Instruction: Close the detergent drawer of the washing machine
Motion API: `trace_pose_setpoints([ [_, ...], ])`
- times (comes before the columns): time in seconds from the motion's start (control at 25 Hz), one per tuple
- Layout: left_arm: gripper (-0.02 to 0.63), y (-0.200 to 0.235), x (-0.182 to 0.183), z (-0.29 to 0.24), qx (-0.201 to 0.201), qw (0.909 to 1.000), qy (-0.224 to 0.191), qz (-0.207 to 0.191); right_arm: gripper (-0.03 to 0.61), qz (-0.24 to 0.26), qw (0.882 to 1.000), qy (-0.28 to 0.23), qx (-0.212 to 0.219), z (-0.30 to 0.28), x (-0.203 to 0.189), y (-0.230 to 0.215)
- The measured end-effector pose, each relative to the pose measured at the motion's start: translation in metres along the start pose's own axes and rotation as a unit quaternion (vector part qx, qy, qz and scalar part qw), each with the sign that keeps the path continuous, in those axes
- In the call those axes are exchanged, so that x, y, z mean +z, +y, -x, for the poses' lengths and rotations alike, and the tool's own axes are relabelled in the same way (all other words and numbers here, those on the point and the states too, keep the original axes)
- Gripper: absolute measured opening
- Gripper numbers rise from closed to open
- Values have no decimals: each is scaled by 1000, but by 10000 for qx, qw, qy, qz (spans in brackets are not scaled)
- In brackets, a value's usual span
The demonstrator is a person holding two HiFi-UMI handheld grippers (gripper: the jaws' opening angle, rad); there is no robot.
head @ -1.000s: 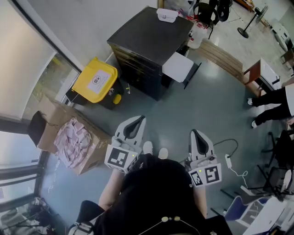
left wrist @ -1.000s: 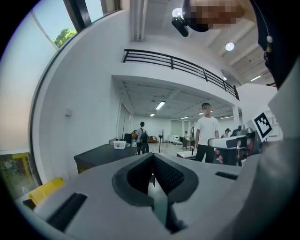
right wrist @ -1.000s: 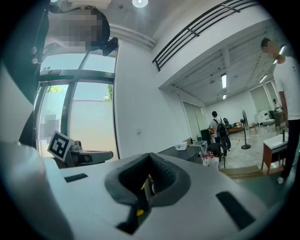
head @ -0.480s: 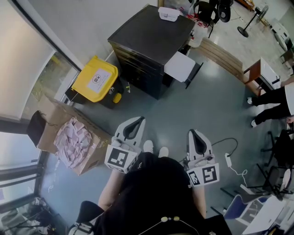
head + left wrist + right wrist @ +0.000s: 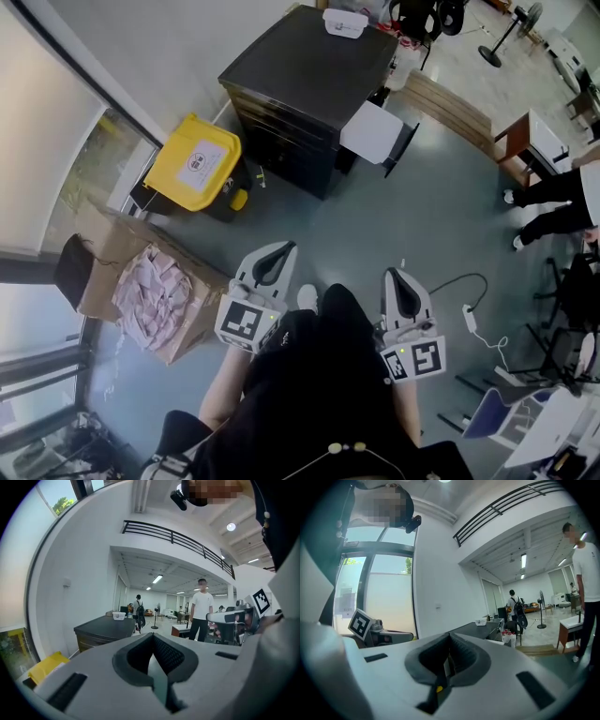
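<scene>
A black box-shaped unit (image 5: 309, 80) stands against the wall, far ahead of me; in the left gripper view the same black unit (image 5: 105, 627) shows beyond the jaws. I cannot make out a detergent drawer on it. My left gripper (image 5: 279, 249) is held close to my body, over the floor, with its jaws shut on nothing. My right gripper (image 5: 393, 275) is beside it at the same height, also shut and empty. In the left gripper view the left gripper (image 5: 153, 640) has its pads meeting. In the right gripper view the right gripper (image 5: 449, 641) is likewise shut.
A yellow bin (image 5: 192, 161) and a cardboard box of pink cloth (image 5: 150, 295) stand at the left. A white-topped stand (image 5: 373, 133) sits beside the black unit. A cable with a plug strip (image 5: 469, 319) lies on the floor at the right. A person's legs (image 5: 553, 202) show at the far right.
My leg has swung forward between the grippers and covers one shoe. Both grippers have shifted slightly with my body and stay shut.
</scene>
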State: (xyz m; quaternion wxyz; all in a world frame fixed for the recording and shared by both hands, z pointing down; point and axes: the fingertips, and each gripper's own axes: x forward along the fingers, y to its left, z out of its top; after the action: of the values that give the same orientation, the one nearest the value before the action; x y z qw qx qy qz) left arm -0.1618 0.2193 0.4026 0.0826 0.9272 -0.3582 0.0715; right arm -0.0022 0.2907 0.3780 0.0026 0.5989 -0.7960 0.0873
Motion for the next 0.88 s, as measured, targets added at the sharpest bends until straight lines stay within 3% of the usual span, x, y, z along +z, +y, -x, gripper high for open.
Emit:
trace_pose_setpoints([
  [0.28,3,4,-1,-7,-147,9999,77,-41,3,-96,9997,71,-190,-7,-1,-9],
  [0.56,3,16,-6,-19,-25,9999,73,80,3,-119,9997,119,-171,-23,-7,-25],
  [0.88,3,28,8,-69,17,10000,63,-52,3,-157,9997,153,-96,-61,-7,-70],
])
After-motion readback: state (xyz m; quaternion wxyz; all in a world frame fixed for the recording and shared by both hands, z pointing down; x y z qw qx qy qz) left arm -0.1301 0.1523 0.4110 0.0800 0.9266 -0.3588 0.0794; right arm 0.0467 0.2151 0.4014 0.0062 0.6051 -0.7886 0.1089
